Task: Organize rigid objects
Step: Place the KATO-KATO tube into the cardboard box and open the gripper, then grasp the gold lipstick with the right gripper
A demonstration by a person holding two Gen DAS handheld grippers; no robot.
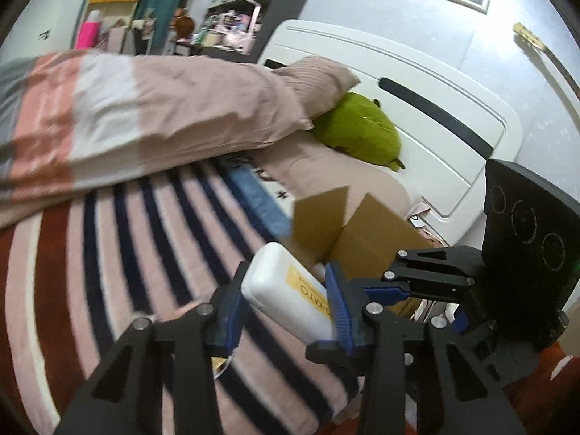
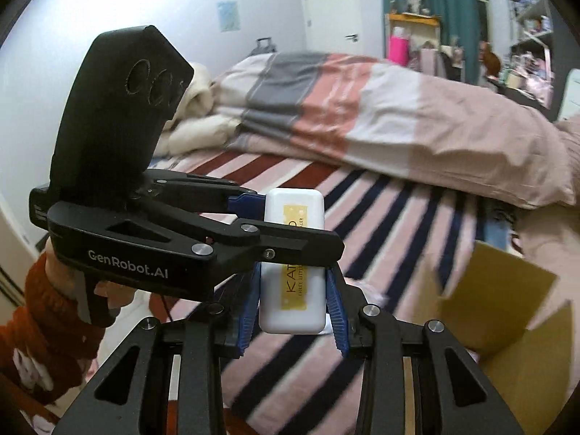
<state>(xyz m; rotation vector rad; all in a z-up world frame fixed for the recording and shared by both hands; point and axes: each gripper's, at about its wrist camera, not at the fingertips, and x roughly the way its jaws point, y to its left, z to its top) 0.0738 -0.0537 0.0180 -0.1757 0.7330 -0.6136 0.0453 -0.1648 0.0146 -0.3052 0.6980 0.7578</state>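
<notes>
A white rectangular case with a yellow label (image 1: 286, 286) is held above the striped bed. My left gripper (image 1: 286, 301) is shut on one end of it. My right gripper (image 2: 293, 301) is shut on the other end of the same case (image 2: 291, 301). The left gripper's body (image 2: 145, 232) crosses in front of the case in the right wrist view. The right gripper's body (image 1: 435, 279) shows at the right of the left wrist view. An open cardboard box (image 1: 348, 232) stands on the bed just beyond the case, and it also shows in the right wrist view (image 2: 507, 308).
The bed has a striped blanket (image 1: 145, 253) and a folded pink and grey duvet (image 1: 127, 119). A green plush toy (image 1: 362, 130) lies by the white headboard (image 1: 417, 108). Pillows (image 1: 319, 79) sit behind it. Shelves and a curtain stand at the far side of the room.
</notes>
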